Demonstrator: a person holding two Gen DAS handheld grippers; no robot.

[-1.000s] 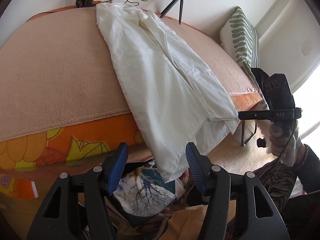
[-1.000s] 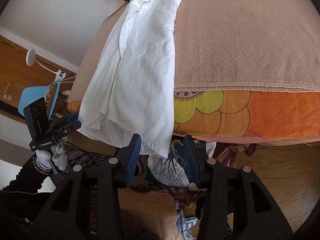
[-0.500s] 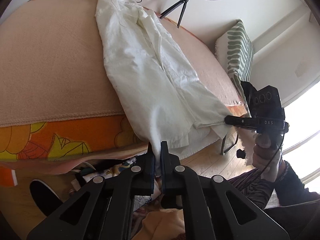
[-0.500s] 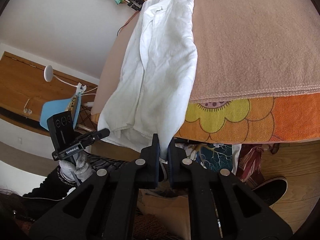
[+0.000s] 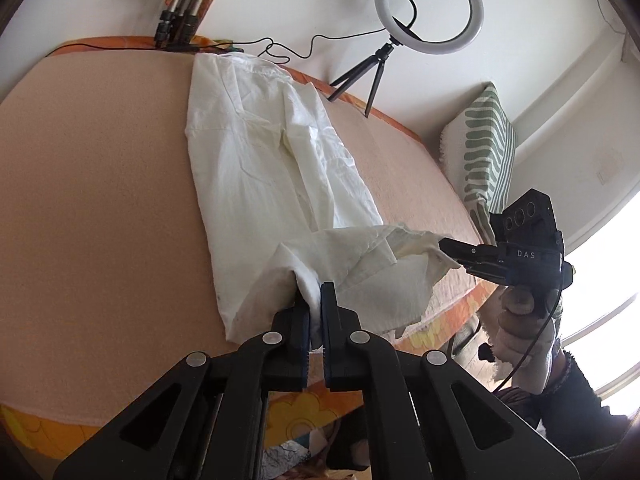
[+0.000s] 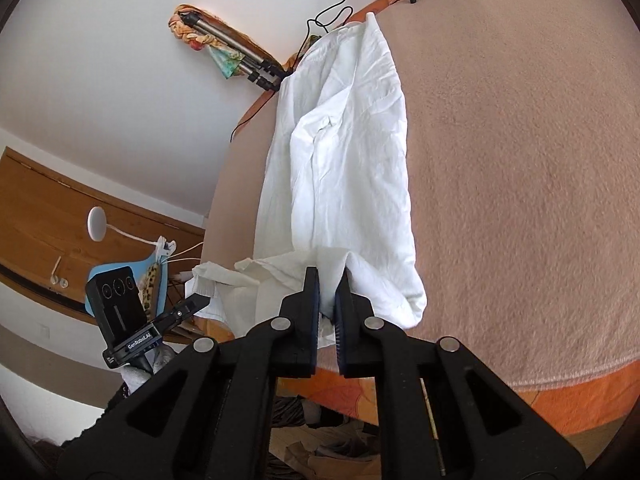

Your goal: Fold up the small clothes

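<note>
left wrist view: the left gripper [image 5: 314, 298] has its jaws pressed together on a fold of the white shirt [image 5: 256, 168], pinching the hem end nearest the camera. beyond the jaws the shirt stretches away in a long strip over the pink blanket [image 5: 88, 200] that covers the bed, its collar end far ahead by the wall. to the right of the jaws the lifted hem runs across in a loose, crumpled band to the right gripper [image 5: 448, 249], which bites the other corner with its jaws closed on the cloth; a gloved hand [image 5: 520, 320] holds that tool. far ahead and to the right of the jaws a ring light [image 5: 428, 6] stands on a small tripod, and a striped pillow [image 5: 482, 160] leans against the wall further right.

right wrist view: the right gripper [image 6: 327, 294] has its jaws squeezed on a bunch of the white shirt [image 6: 344, 152], the cloth showing between the two pads. straight ahead of the jaws the shirt lies lengthwise on the pink blanket [image 6: 520, 160], which spreads wide to the right of them. left of the jaws the raised hem sags across to the left gripper [image 6: 200, 303], whose tips are closed on the shirt's corner off the bed's edge. below the jaws the orange flowered bedsheet [image 6: 560, 404] shows along the side of the bed.
</note>
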